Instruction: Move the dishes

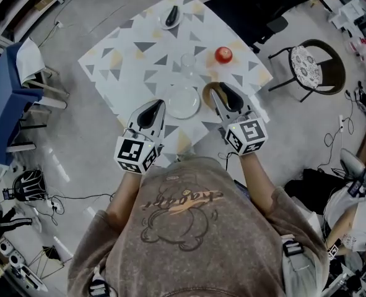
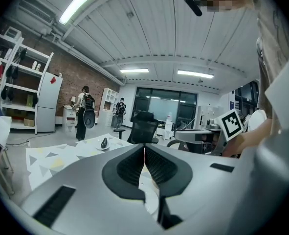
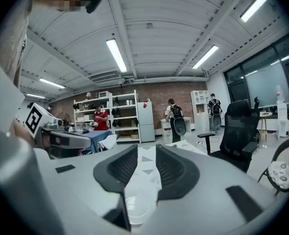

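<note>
On the triangle-patterned table (image 1: 133, 60), a white plate (image 1: 183, 102) lies near the front edge. To its right is a brown bowl (image 1: 208, 94), partly hidden under my right gripper. A clear glass (image 1: 188, 62), a red fruit (image 1: 223, 55) and a small dish with a dark object (image 1: 169, 17) sit farther back. My left gripper (image 1: 159, 103) hovers just left of the white plate, shut and empty; its jaws meet at the tip (image 2: 144, 149). My right gripper (image 1: 218, 90) is over the bowl, open (image 3: 146, 150), and the white plate (image 3: 136, 207) shows below its jaws.
A black office chair (image 1: 248, 8) stands at the table's far side and a round-seated chair (image 1: 308, 67) to the right. Blue chairs (image 1: 9, 98) are on the left. Cables and gear lie on the floor. People stand far off by shelves (image 3: 105, 116).
</note>
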`<action>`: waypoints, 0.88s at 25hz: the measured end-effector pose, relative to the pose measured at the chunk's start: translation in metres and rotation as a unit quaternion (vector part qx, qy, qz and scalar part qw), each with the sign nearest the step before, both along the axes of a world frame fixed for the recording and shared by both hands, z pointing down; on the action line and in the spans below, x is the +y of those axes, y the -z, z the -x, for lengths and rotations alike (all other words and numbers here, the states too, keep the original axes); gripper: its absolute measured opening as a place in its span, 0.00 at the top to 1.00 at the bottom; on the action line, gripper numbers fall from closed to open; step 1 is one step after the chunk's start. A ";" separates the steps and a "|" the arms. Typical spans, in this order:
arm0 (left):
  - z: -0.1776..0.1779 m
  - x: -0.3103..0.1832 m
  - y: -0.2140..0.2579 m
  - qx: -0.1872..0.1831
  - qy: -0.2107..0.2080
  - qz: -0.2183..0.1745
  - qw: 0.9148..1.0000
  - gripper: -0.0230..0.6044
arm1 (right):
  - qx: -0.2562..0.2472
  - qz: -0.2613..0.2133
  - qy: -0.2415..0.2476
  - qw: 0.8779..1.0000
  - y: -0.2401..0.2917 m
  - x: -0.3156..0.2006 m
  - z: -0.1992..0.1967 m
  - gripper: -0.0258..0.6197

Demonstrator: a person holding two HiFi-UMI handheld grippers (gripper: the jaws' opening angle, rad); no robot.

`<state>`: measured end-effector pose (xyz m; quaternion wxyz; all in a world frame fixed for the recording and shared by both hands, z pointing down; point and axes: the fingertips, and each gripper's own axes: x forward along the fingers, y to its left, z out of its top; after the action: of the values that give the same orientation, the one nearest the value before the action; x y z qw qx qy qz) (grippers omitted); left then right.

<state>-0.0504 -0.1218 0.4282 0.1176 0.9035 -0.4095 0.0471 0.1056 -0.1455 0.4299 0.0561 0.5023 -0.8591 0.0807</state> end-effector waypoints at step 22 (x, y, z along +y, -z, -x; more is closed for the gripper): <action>0.045 0.001 -0.013 -0.020 0.069 -0.013 0.997 0.93 | -0.012 0.006 -0.002 1.000 -0.028 0.033 0.032 0.95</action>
<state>-0.0952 -0.1210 0.4407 0.1006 0.8733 -0.4740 0.0514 0.0739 -0.1123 0.4581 0.0491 0.5023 -0.8584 0.0920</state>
